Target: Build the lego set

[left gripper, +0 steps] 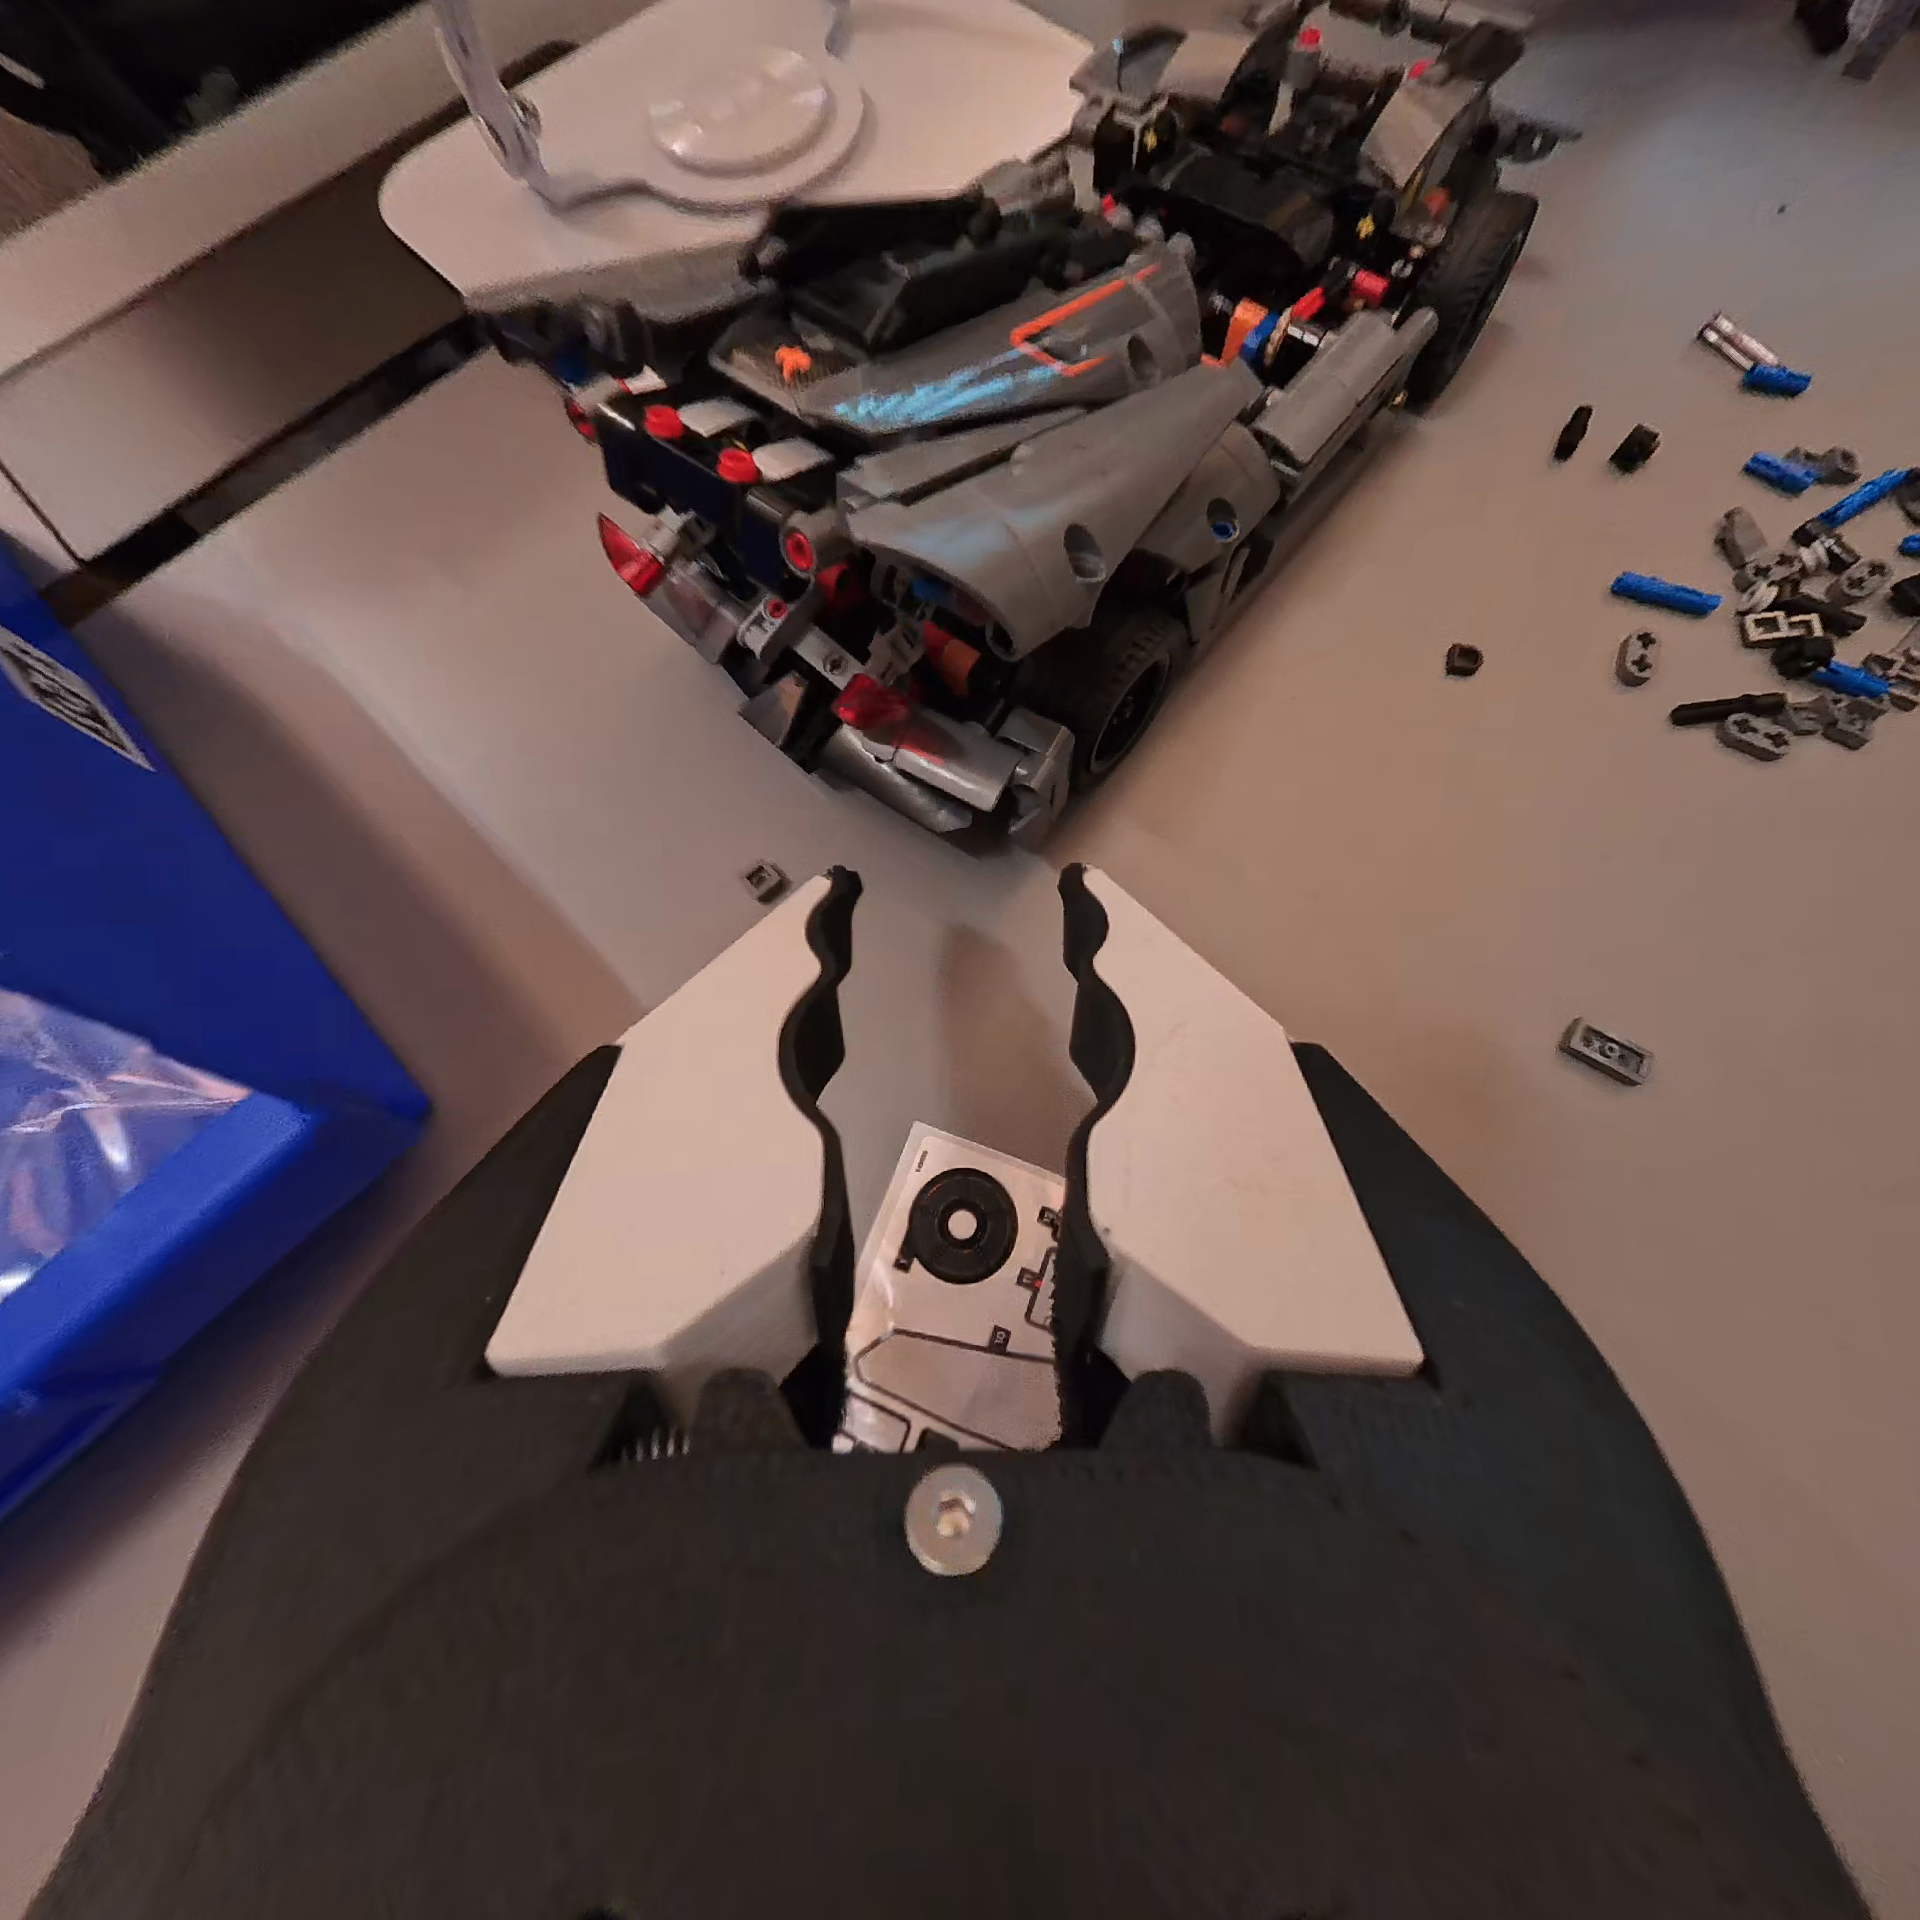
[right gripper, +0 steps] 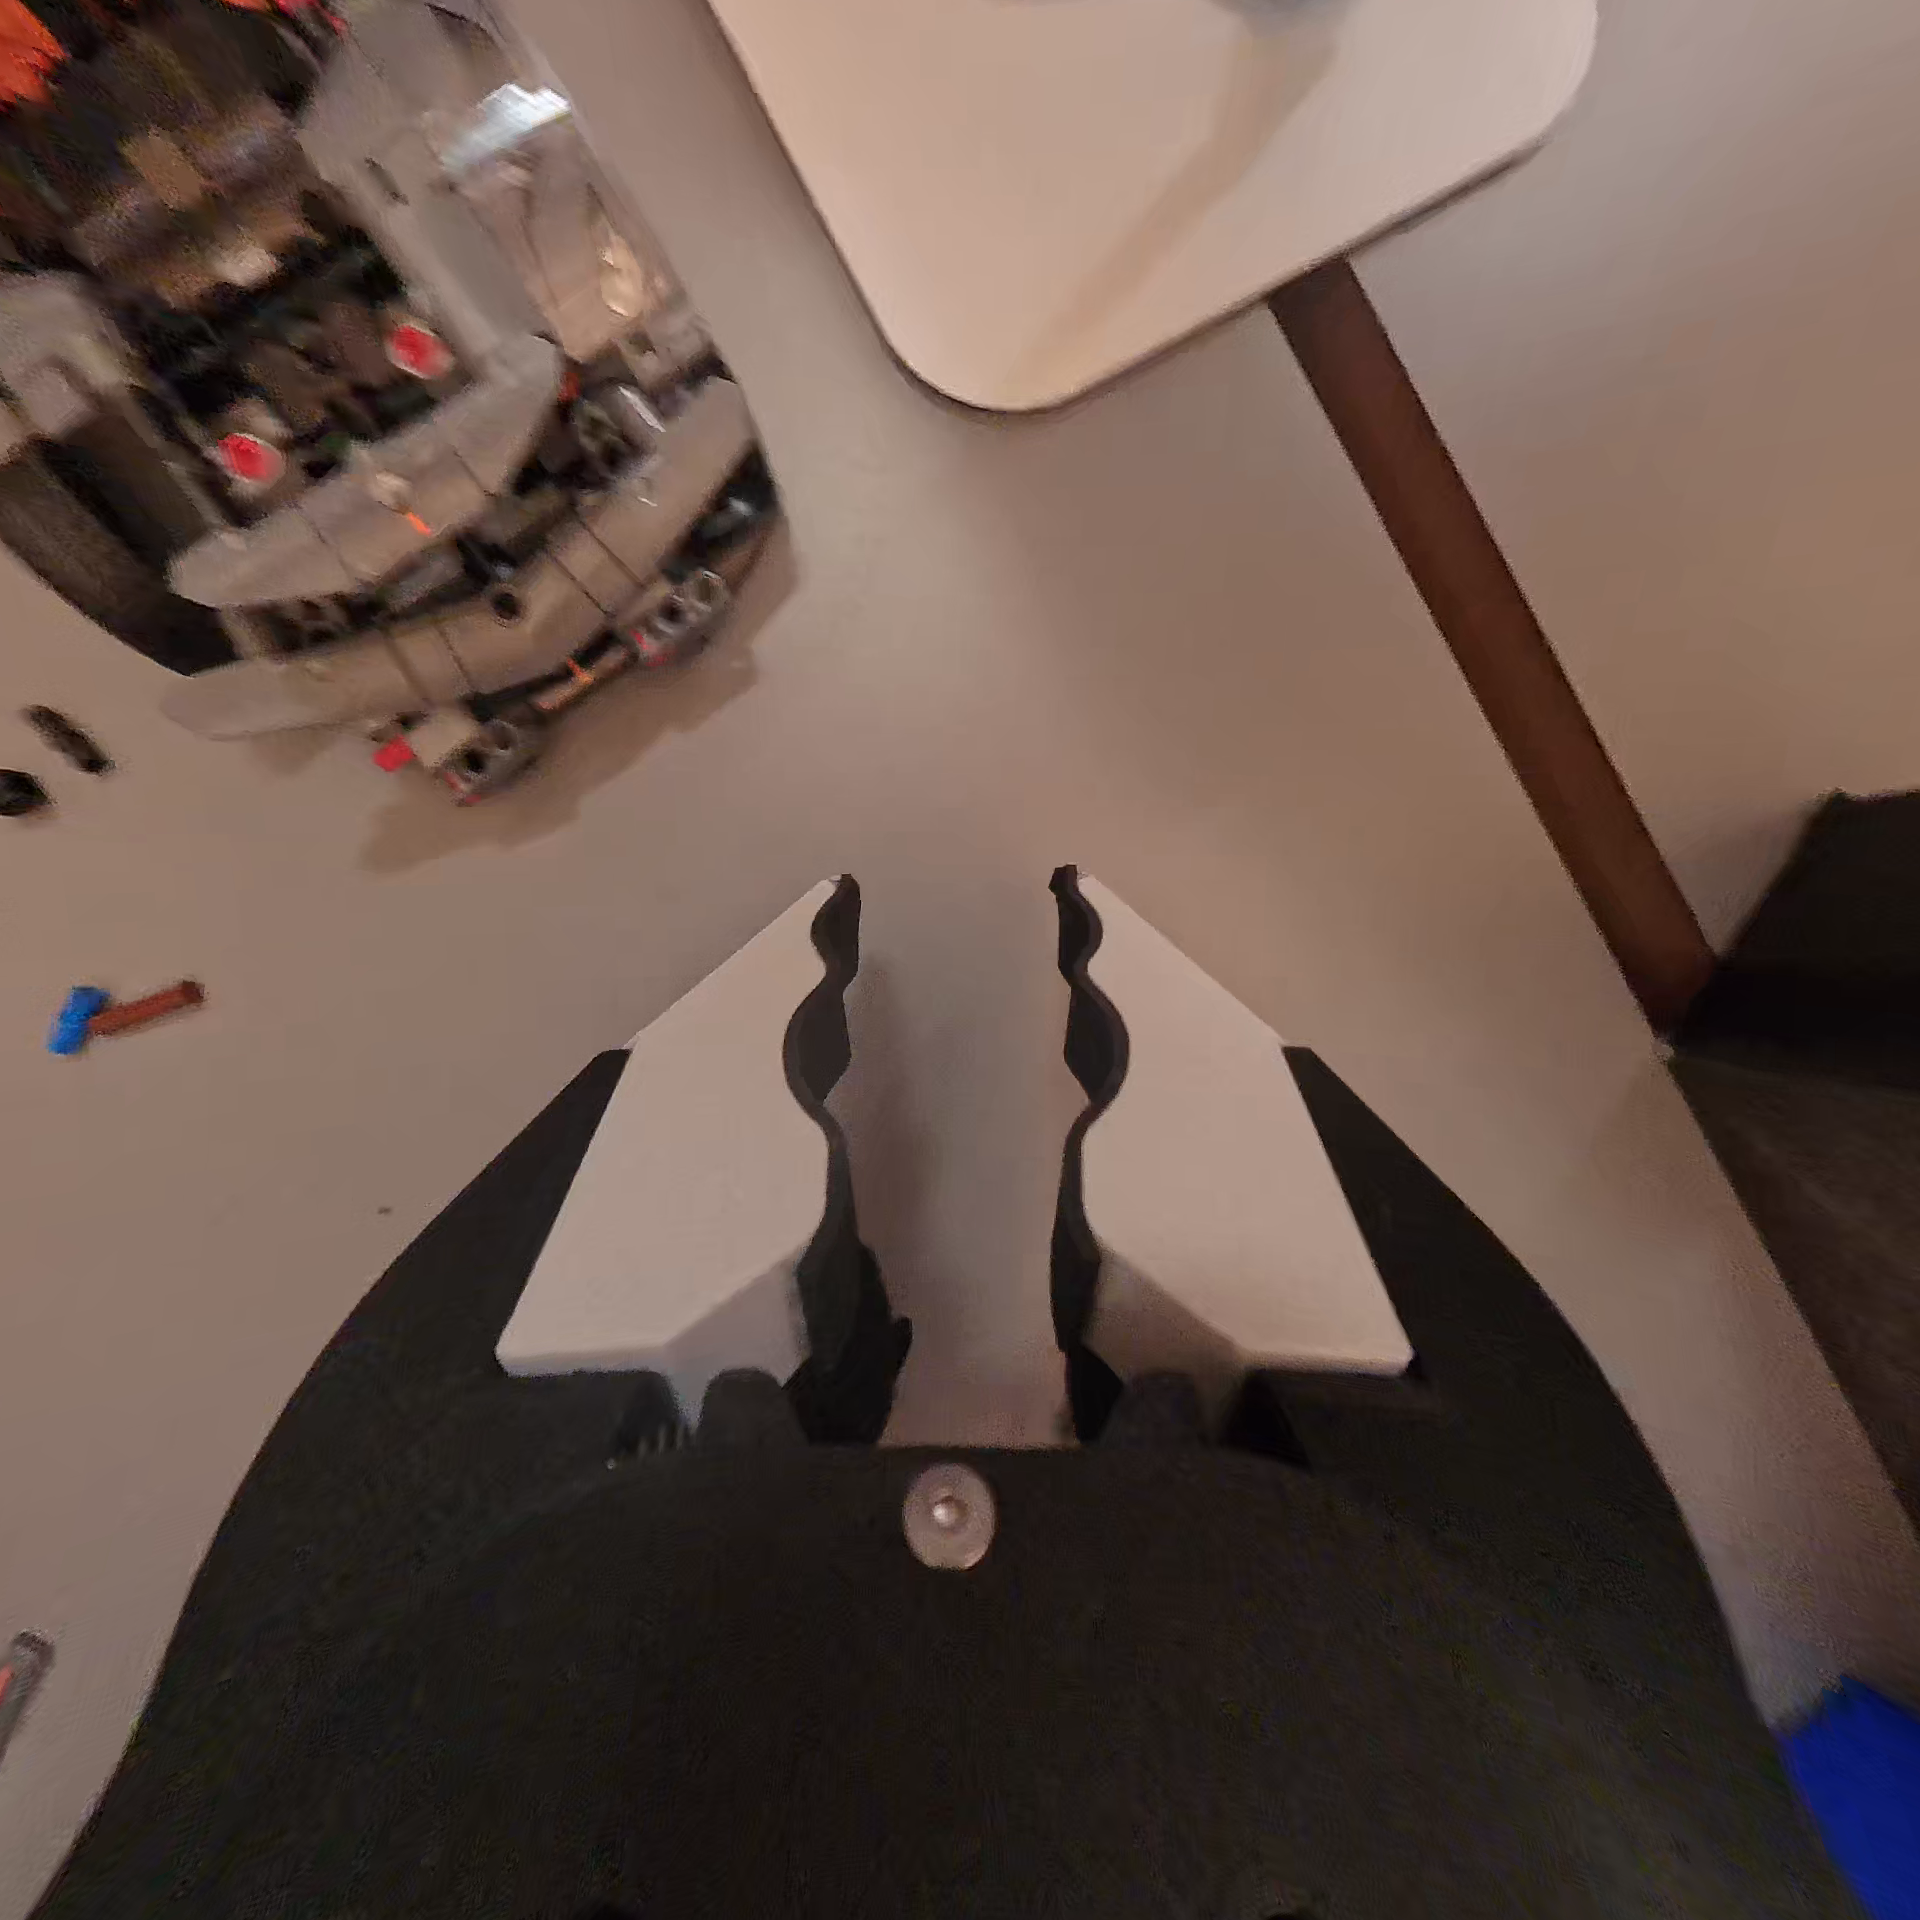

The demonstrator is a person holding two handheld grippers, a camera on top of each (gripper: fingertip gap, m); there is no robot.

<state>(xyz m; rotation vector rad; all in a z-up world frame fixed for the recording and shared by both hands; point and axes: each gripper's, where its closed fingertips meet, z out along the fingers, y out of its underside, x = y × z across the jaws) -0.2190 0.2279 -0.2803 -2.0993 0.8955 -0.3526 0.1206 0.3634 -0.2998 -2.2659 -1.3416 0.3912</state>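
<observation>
left gripper (left gripper: 958,883) jaws apart, empty | right gripper (right gripper: 954,881) likewise (blurred) | car (left gripper: 1039,468) far | pick loose parts (left gripper: 1797,623) right singly, squarely

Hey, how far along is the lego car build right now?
Mostly built: the car already has its grey body panels, wheels and red rear lights. Nothing is in hand; the left gripper and right gripper both hover with jaws open and empty. Still left: the loose parts pile, a stray grey plate and a sticker sheet under the left gripper.
</observation>
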